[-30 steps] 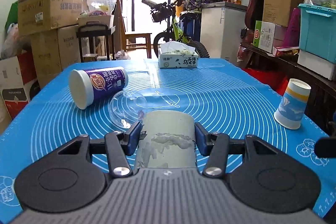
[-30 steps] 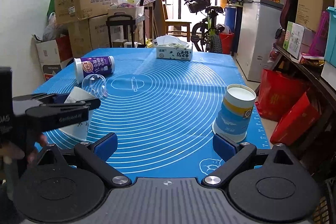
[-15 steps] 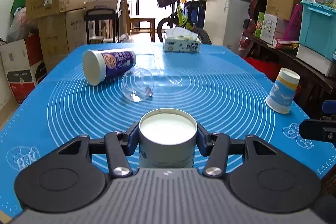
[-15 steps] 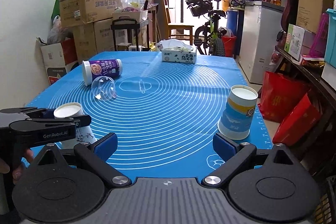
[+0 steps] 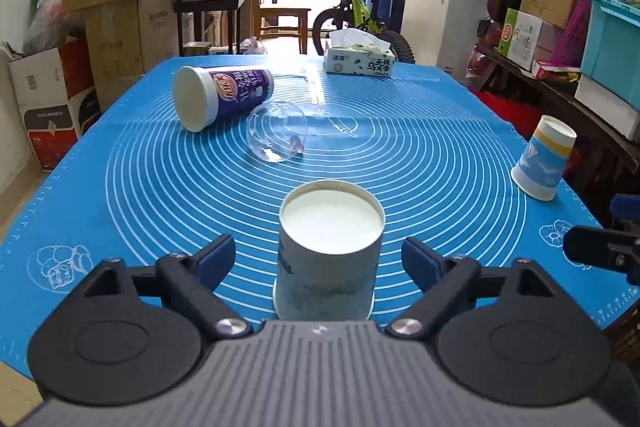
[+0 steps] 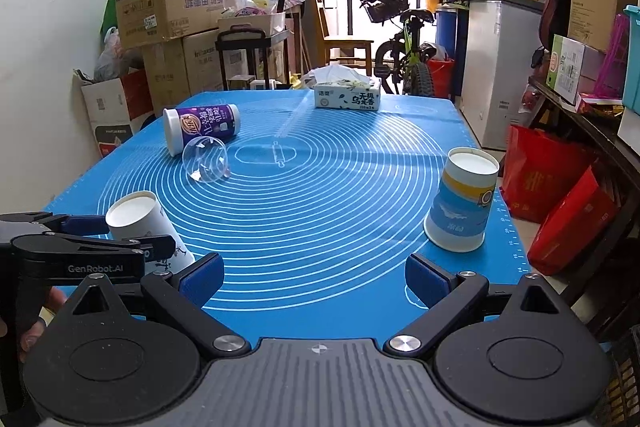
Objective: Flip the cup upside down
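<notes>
Right wrist: hand-held gripper ("GenRobot.AI")

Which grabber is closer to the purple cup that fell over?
Left. The left gripper sits on the same side of the mat as the purple cup, with the white cup between its open jaws. The right gripper is farther, near the blue-and-yellow cup.

left tongs: black linkage arms, blue pads, silver screws, ribbed grey housing, white "GenRobot.AI" lettering
right tongs: same build, crosshair mark
hand: bare skin, possibly fingers
</notes>
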The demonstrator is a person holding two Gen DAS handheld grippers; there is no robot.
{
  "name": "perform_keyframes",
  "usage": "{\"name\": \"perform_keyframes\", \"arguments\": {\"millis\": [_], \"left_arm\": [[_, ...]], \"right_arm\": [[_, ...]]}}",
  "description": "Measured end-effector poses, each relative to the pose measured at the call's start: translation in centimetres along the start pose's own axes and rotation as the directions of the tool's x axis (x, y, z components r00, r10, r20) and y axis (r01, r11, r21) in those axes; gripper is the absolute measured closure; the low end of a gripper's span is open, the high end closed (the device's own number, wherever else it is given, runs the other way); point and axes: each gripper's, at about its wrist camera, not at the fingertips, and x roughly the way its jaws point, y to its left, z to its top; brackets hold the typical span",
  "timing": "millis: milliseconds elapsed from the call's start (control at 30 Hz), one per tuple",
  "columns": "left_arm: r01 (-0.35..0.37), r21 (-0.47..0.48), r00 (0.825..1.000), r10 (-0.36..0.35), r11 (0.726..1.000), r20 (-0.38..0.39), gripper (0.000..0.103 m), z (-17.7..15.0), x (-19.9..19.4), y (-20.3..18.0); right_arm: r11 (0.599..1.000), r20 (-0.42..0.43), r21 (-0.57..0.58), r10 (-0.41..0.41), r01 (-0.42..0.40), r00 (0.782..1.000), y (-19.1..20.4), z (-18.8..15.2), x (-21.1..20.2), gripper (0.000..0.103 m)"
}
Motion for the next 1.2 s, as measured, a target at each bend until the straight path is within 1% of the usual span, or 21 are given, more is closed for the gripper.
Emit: {"name": "perform_keyframes", "arguments": {"millis": [33,167,267,500,733,867,1100,1200], "left_arm": [[-0.008,-0.006,1.000,0.008,1.000,-0.006,0.009,0.1,-0.2,0.1],[-0.048,-0.034,0.999,0.047,0.998,-0.024,0.009,0.3,-1.6,1.0],[-0.060,-0.043,0.997,0.058,0.997,-0.044,0.009,0.0,-2.8,1.6],[-0.116,-0.004,0.991,0.116,0.993,-0.071,0.009,-1.4,-5.2,1.8],[-0.127,0.029,0.988,0.129,0.992,-0.088,0.009,-2.3,-6.4,1.7],[-0.124,0.030,0.987,0.127,0.992,-0.099,0.009,-2.5,-6.7,1.7],[-0.127,0.052,0.986,0.132,0.991,-0.100,0.009,-2.7,-7.1,1.5],[-0.115,0.050,0.987,0.119,0.992,-0.104,0.009,-2.7,-7.2,1.5]], "right_arm": [[1.000,0.002,-0.002,0.003,-0.003,1.000,0.1,0.0,-0.1,0.005],[1.000,0.007,-0.017,0.019,-0.018,1.000,0.7,0.0,-0.6,0.005],[0.999,0.013,-0.023,0.036,-0.036,0.999,1.3,-0.1,-1.2,0.003],[0.997,0.012,-0.022,0.077,-0.077,0.997,2.7,-1.0,-2.3,0.001],[0.995,-0.010,-0.039,0.088,-0.089,0.996,3.6,-1.9,-2.6,0.000],[0.994,-0.021,-0.053,0.091,-0.092,0.996,4.1,-2.1,-2.7,0.000],[0.993,-0.040,-0.063,0.096,-0.098,0.995,4.5,-2.5,-2.6,0.000],[0.993,-0.045,-0.064,0.098,-0.101,0.994,4.7,-2.6,-2.5,0.000]]}}
